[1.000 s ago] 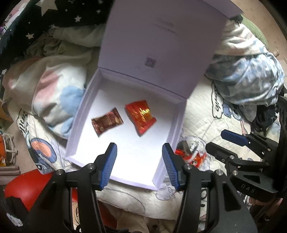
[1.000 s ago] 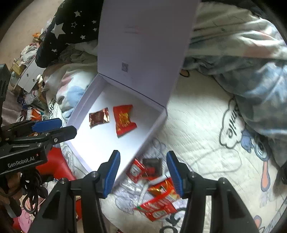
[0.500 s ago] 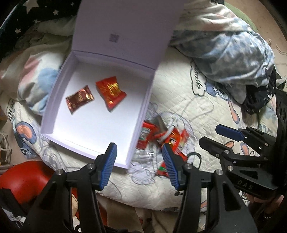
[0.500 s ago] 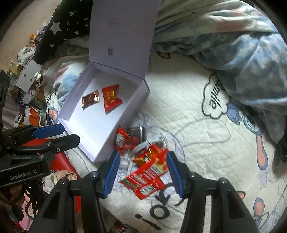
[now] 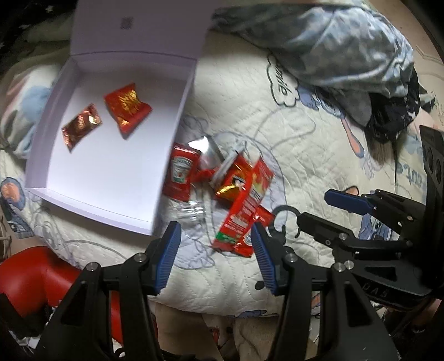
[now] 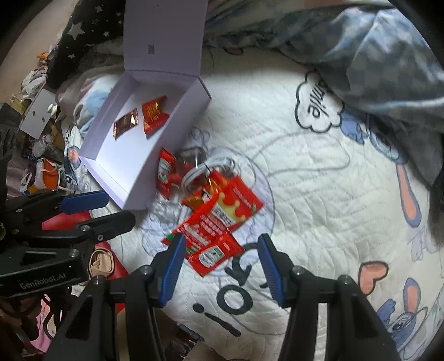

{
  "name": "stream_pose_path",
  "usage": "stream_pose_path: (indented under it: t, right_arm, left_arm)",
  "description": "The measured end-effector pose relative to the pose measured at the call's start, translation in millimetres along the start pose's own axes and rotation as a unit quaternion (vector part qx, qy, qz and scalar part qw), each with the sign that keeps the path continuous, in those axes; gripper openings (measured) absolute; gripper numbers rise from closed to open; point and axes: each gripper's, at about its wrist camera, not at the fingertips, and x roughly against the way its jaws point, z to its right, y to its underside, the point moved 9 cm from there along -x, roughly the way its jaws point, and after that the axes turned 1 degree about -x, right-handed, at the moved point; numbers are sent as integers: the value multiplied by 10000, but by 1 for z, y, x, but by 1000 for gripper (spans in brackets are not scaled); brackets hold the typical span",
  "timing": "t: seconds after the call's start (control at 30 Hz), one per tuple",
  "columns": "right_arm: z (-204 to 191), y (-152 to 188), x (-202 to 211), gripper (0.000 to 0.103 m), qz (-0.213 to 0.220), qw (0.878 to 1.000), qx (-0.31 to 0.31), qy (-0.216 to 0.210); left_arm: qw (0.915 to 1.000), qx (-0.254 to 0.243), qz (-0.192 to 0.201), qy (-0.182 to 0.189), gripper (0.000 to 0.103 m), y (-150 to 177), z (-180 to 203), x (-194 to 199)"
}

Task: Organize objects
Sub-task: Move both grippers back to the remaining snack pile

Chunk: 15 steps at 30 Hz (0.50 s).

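White card forms the open box [image 5: 105,177], which lies on a quilted bed cover [image 5: 299,155] printed with cartoon figures, its lid [image 5: 138,25] standing up at the far side. Inside the box lie two wrappers, apart from each other: a dark bronze foil packet [image 5: 82,126] to the left and a bright red and gold packet [image 5: 127,108] just right of it. Outside the box, close against its right wall, sits a loose heap of sachets [image 5: 230,188] on the cover. A red ketchup sachet [image 5: 181,173] lies nearest the wall, a silvery foil piece [image 5: 206,147] lies behind it, and a long red sachet [image 5: 244,213] reaches toward the camera. In the right wrist view the same heap [image 6: 211,205] spreads between the box [image 6: 144,155] and the blue pads.

The left hand-held gripper [image 5: 215,257] points steeply down over the cover, jaws parted at a middling width with nothing between them; its right pad overlaps the near end of the long red sachet in the view, and whether it touches cannot be told. The right hand-held gripper [image 6: 222,265] also points down, jaws likewise apart and empty, with the nearest red sachet [image 6: 211,250] showing between its pads. Each gripper appears at the edge of the other's view.

A crumpled blue-grey blanket [image 6: 374,64] lies beyond the heap, and a red object [image 5: 30,280] sits below the edge of the bed.
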Motion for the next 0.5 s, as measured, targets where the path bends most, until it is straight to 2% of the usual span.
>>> stream_pose_path:
  t: [0.37, 0.5]
  right_arm:
    - [17, 36, -37, 54, -275, 9986, -417, -152]
    - [18, 42, -53, 54, -334, 9973, -603, -267]
  left_arm:
    - [9984, -463, -217, 256, 51, 4, 20, -38]
    - [9957, -801, -361, 295, 51, 6, 24, -53]
